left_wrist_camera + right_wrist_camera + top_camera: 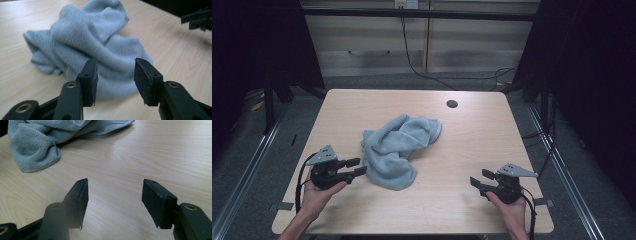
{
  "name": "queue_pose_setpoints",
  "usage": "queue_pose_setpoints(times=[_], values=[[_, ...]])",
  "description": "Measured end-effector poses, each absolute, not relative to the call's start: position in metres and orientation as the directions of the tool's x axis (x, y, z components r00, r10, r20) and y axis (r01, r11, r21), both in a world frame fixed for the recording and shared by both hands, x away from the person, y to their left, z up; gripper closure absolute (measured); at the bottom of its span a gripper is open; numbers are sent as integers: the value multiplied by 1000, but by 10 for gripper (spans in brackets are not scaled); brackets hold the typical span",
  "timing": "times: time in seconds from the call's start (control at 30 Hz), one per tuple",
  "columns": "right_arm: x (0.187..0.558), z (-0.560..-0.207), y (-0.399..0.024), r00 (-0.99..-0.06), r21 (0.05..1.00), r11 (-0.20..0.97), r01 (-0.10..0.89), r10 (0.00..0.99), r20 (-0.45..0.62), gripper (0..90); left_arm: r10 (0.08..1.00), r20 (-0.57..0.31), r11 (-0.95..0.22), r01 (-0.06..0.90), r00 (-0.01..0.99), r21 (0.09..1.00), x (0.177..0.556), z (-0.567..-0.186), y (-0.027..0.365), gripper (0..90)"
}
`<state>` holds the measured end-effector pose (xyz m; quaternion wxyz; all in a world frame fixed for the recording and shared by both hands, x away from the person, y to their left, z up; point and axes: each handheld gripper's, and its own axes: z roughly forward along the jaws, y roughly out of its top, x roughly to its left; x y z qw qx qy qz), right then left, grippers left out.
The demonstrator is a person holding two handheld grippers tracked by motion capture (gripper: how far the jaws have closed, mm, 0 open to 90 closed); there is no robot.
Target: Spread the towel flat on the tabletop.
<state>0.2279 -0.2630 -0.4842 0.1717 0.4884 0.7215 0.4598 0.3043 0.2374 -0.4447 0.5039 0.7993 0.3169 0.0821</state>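
A: Where does the grey towel lie, and which step is in hand?

B: It sits crumpled near the centre of the tabletop. The left hand-held gripper waits at its 8 o'clock edge, aimed at the nearest fold. The step, as judged, is a first pinch on that edge.

A: How is that pinch best made?

B: Come in low, almost along the wood, so that one pad slides under the hem and the other over it. Take a single layer near a corner, not a bunched fold, or the cloth will lift as a lump.

A: How do the jaws stand?

B: In the left gripper view they are partly spread, with the towel just beyond the pads and nothing pinched. The right hand-held gripper rests at the towel's 4 o'clock, well apart from it. Its jaws are spread wide over bare tabletop, empty, with the towel off at 10 o'clock in the right gripper view.
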Motion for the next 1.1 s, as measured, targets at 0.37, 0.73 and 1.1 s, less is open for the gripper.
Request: queue_pose_setpoints(times=[0.37, 0.73, 1.1], values=[[227, -484, -262, -476, 828, 106, 551, 855, 207, 358, 561, -175, -371, 434, 809, 821, 325, -468, 191, 447], [228, -487, -257, -496, 819, 129, 559, 844, 205, 346, 586, -75, -482, 422, 807, 768, 327, -495, 177, 557], [228, -487, -258, -496, 819, 124, 561, 842, 212, 343, 516, -120, -499, 412, 848, 763, 303, -495, 176, 817]])
